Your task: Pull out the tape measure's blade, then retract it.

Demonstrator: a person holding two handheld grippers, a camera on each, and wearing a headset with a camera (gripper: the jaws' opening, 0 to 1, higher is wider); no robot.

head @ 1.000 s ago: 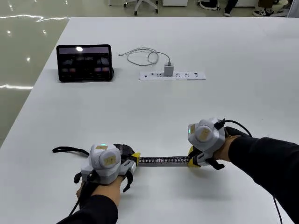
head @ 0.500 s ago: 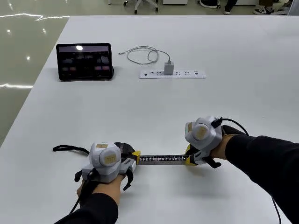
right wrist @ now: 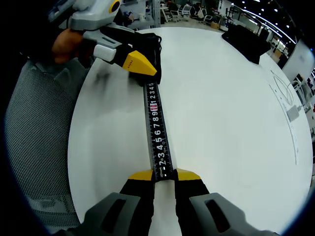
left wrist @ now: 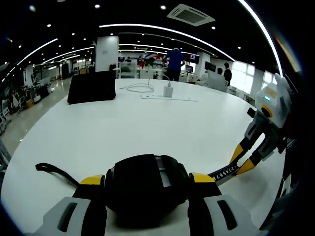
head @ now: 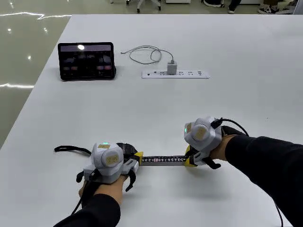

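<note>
Both jaws clamped: left gripper on tape measure, right gripper on blade tip.

White table — dark tablet, power strip with a charger plugged in, cable apparently looped.

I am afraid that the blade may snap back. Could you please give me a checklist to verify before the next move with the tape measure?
1. Left gripper clamps the tape measure case on both sides: ok.
2. Right gripper is shut on the end of the blade: ok.
3. Blade runs straight between the two grippers, no kink: ok.
4. Blade lock released: cannot tell.
5. Wrist strap lies on the side of the case away from the blade: ok.
6. Power strip and tablet lie far from the blade's line: ok.
</note>
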